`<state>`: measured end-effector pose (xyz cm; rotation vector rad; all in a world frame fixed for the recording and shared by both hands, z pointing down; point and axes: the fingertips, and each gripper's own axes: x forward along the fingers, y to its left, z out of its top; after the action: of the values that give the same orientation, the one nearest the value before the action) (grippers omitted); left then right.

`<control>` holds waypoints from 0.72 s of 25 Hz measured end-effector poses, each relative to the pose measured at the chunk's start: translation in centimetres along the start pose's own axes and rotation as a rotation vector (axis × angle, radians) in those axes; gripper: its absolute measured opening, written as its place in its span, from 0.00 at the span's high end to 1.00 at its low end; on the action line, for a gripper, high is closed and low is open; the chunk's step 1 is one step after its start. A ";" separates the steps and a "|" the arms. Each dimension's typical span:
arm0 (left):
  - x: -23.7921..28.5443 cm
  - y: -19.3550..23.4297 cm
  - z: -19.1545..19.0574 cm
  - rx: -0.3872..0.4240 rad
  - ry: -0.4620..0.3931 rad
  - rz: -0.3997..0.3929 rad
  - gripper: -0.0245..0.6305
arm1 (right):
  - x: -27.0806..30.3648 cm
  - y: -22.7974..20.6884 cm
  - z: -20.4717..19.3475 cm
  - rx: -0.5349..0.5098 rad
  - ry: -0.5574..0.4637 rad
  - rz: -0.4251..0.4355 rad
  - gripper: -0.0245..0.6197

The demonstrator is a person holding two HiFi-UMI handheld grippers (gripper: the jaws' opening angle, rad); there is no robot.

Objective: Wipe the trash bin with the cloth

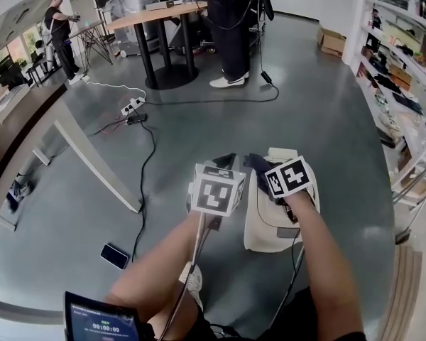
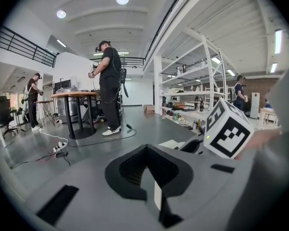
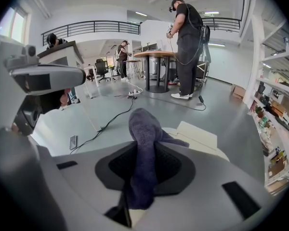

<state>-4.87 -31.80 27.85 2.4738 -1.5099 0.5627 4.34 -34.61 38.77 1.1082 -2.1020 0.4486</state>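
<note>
A person's left gripper (image 2: 147,150), its jaws closed together on nothing, hovers just left of the trash bin (image 1: 267,227), probably left free to steady it. The trash bin is pale cream, rounded plastic, with a flat lid flap at its far edge, and it stands on the grey floor (image 1: 199,119) in front of the person. Over the bin's top, the right gripper (image 3: 143,117) pinches a dark blue-grey cloth (image 3: 143,143). The cloth's bunched end juts past the jaw tips toward the bin, seemingly so that fabric, not jaws, meets the plastic. No contact is visible, so wiping seems not yet begun.
</note>
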 end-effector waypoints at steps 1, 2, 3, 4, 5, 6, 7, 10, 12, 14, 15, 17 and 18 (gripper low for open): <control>0.0 -0.1 -0.1 0.005 0.002 -0.001 0.96 | -0.1 -0.1 0.0 0.000 0.000 -0.001 0.83; 0.0 -0.2 -0.1 0.010 0.004 -0.002 0.97 | -0.3 -0.2 -0.1 0.001 -0.001 -0.002 0.83; 0.1 -0.2 -0.1 0.014 0.005 -0.003 0.97 | -0.4 -0.3 0.0 0.003 -0.003 -0.004 0.83; 0.1 -0.2 -0.1 0.017 0.006 -0.003 0.97 | -0.5 -0.5 0.0 0.006 -0.004 -0.006 0.83; 0.1 -0.2 -0.1 0.018 0.006 -0.004 0.97 | -0.7 -0.6 0.0 0.007 -0.004 -0.010 0.83; 0.1 -0.2 -0.1 0.020 0.006 -0.006 0.97 | -0.9 -0.9 -0.1 0.007 -0.002 -0.017 0.83; 0.2 -0.3 -0.1 0.021 0.007 -0.008 0.97 | -1.1 -1.2 -0.3 0.005 0.001 -0.024 0.83; 0.5 -0.8 -0.3 0.024 0.015 -0.015 0.97 | -1.8 -2.5 -1.2 0.017 0.005 -0.038 0.83; 0.8 -1.2 -0.3 0.025 0.015 -0.020 0.97 | -2.3 -3.5 -1.8 0.034 0.006 -0.047 0.83; 1.0 -1.7 -0.2 0.026 0.014 -0.027 0.97 | -2.8 -4.6 -2.5 0.036 0.012 -0.065 0.83; 1.2 -2.1 -0.2 0.027 0.015 -0.032 0.97 | -3.0 -5.2 -2.9 0.033 0.016 -0.077 0.83; 1.5 -2.7 -0.2 0.032 0.018 -0.042 0.97 | -3.6 -6.3 -3.5 0.031 0.022 -0.095 0.83; 1.7 -3.0 -0.2 0.036 0.020 -0.046 0.97 | -3.8 -6.8 -3.8 0.035 0.023 -0.101 0.83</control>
<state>-1.55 -31.68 28.88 2.5147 -1.4438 0.6098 13.02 -34.09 38.47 1.2179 -2.0151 0.4495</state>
